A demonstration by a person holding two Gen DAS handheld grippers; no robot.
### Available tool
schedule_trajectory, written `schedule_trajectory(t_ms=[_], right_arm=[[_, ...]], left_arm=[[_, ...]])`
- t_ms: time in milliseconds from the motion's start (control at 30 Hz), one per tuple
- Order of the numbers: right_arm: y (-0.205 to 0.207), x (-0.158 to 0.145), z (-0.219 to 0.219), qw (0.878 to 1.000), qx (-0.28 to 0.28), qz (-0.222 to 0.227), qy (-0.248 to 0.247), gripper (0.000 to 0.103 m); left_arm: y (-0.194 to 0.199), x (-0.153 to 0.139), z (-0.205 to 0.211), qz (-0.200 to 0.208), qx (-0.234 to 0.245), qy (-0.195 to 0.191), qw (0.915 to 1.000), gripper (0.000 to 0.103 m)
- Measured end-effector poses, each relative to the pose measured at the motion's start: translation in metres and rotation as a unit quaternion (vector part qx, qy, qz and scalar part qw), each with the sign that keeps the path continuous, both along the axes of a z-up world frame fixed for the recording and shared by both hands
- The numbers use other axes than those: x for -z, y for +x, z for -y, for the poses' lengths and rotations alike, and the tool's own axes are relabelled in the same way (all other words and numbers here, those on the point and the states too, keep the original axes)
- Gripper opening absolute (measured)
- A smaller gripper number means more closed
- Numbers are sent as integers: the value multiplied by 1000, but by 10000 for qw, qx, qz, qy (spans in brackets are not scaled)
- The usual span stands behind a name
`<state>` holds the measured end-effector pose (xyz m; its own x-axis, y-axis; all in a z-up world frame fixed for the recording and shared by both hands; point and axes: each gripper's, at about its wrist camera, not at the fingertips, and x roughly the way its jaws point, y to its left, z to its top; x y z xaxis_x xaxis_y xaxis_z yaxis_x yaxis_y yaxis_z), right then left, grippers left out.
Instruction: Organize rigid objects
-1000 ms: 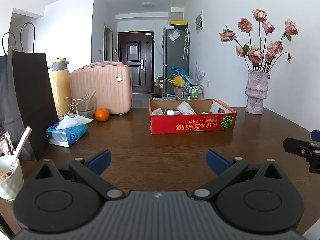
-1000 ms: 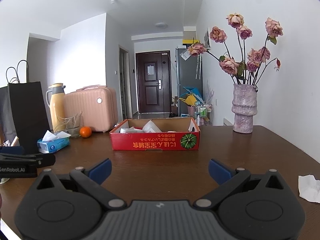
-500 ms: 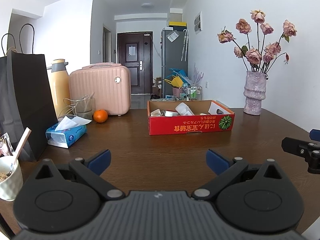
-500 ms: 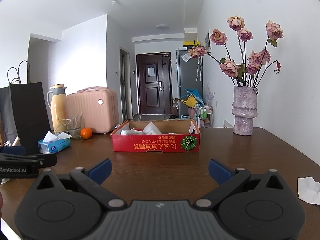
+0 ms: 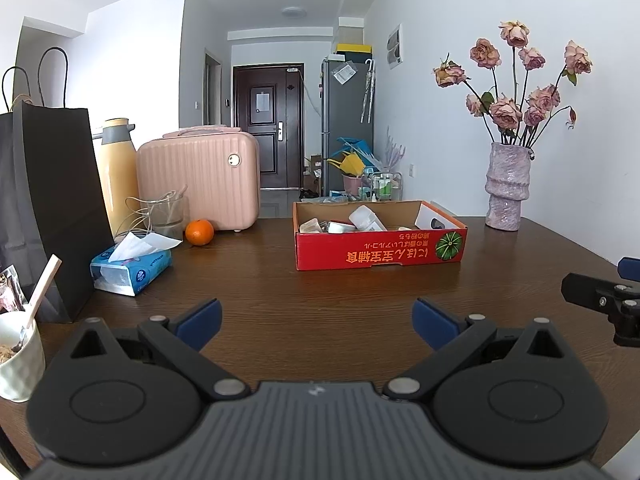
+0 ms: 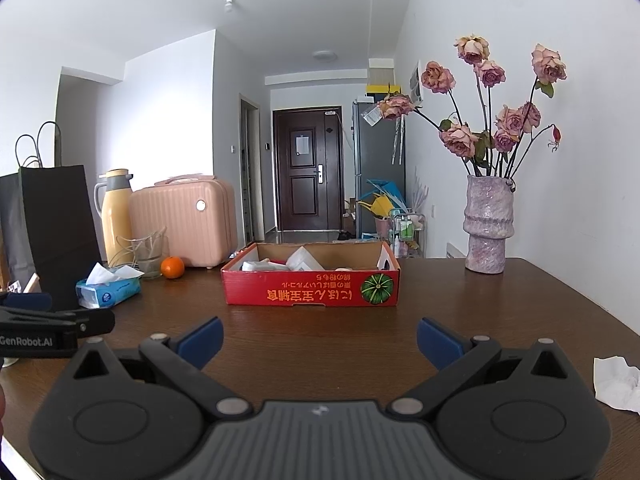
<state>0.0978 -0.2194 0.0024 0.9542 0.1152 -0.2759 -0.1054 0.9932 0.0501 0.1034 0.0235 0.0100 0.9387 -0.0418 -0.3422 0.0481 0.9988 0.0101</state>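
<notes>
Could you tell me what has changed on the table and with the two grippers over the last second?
Very little. Both views shifted slightly, so the grippers drifted a touch; nothing was taken hold of or let go. The left gripper and right gripper stay open and empty above the table. The red box, orange, tissue pack and vase stayed where they were.

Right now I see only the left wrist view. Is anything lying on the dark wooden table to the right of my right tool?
Observer: Yes. A crumpled white tissue lies on the dark wooden table, to the right of the right tool.
Operator: I see only the edge of that tool. Is it open?
Observer: It is open, with nothing between its blue pads.
</notes>
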Motion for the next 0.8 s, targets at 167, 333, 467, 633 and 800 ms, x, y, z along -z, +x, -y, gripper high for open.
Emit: schedule_trajectory(t_ms=[167, 333, 467, 633, 800], right_arm=[[0, 0, 0, 10000, 4, -1, -2, 103], [0, -1, -1, 10000, 13, -8, -7, 103], [0, -1, -1, 10000, 21, -25, -9, 103], [0, -1, -1, 10000, 25, -25, -10, 103], [1, -1, 0, 10000, 28, -27, -14, 103]], left_arm=[[0, 0, 1, -11, 4, 0, 10000, 103], [0, 0, 2, -18, 3, -1, 10000, 103], [0, 2, 1, -43, 49, -48, 10000, 103], [1, 3, 1, -56, 78, -52, 9999, 103], [2, 3, -2, -57, 89, -117, 9999, 103]])
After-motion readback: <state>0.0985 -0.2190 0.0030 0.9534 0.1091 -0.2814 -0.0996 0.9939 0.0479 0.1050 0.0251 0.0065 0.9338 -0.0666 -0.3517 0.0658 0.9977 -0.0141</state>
